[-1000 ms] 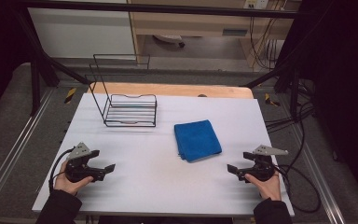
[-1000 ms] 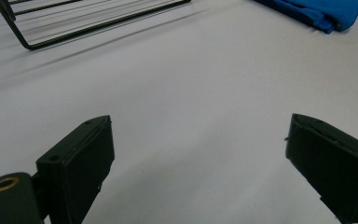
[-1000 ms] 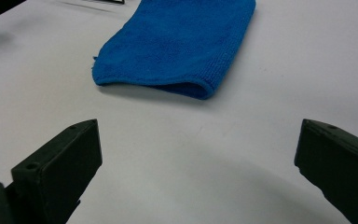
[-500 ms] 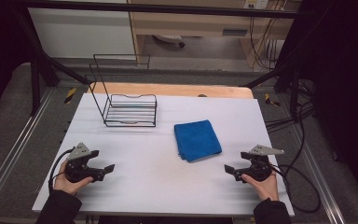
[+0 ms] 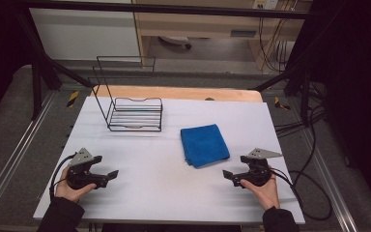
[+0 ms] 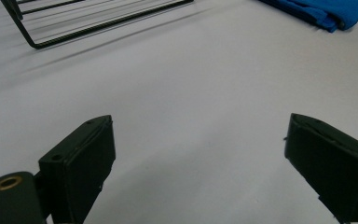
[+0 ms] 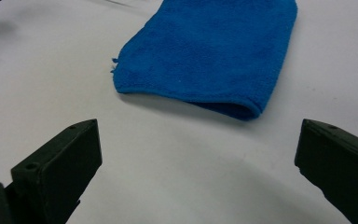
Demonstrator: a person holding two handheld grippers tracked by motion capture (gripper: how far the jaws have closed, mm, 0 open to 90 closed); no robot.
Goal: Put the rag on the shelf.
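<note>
Right tool (image 5: 231, 177) edged nearer, soft folded blue cloth (image 5: 204, 144)

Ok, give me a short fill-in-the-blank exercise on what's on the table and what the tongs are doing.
1. The folded cloth is coloured ____.
2. The black wire rack holds ____ items.
3. The right tongs and left tongs both have their jaws ____.
4. The tongs nearer the cloth are the ____ ones.

Missing words: blue; no; open; right

Flat white rectangular table (image 5: 164, 193). Folded blue terry cloth (image 5: 204, 145) lies right of centre. Black wire rack (image 5: 135, 113) sits back left.
</note>
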